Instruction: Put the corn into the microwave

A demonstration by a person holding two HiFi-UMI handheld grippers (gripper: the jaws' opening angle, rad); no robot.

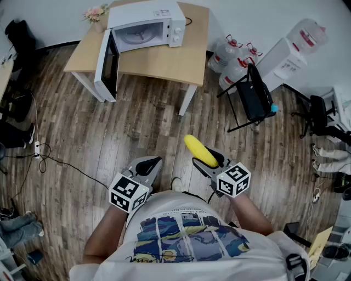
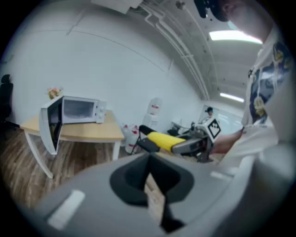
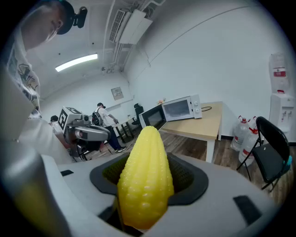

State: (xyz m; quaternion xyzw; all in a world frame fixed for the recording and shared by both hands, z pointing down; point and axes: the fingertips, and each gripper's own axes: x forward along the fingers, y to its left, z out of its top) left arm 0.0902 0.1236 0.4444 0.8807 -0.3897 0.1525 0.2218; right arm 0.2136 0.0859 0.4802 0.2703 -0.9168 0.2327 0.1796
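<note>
A yellow corn cob (image 1: 198,150) sticks out forward from my right gripper (image 1: 206,160), which is shut on it; in the right gripper view the corn (image 3: 144,176) fills the space between the jaws. My left gripper (image 1: 149,169) is held beside it, shut with nothing in it, its jaws meeting in a thin slit (image 2: 151,187). Both are held in front of the person's body above the wooden floor. The white microwave (image 1: 147,24) stands far ahead on a light wooden table (image 1: 164,57), its door (image 1: 107,65) swung wide open to the left. The turntable inside is bare.
A black folding chair (image 1: 253,99) stands right of the table, with large water bottles (image 1: 233,60) and a water dispenser (image 1: 299,46) behind it. Cables (image 1: 41,156) lie on the floor at the left. A small flower vase (image 1: 96,15) sits at the table's back corner.
</note>
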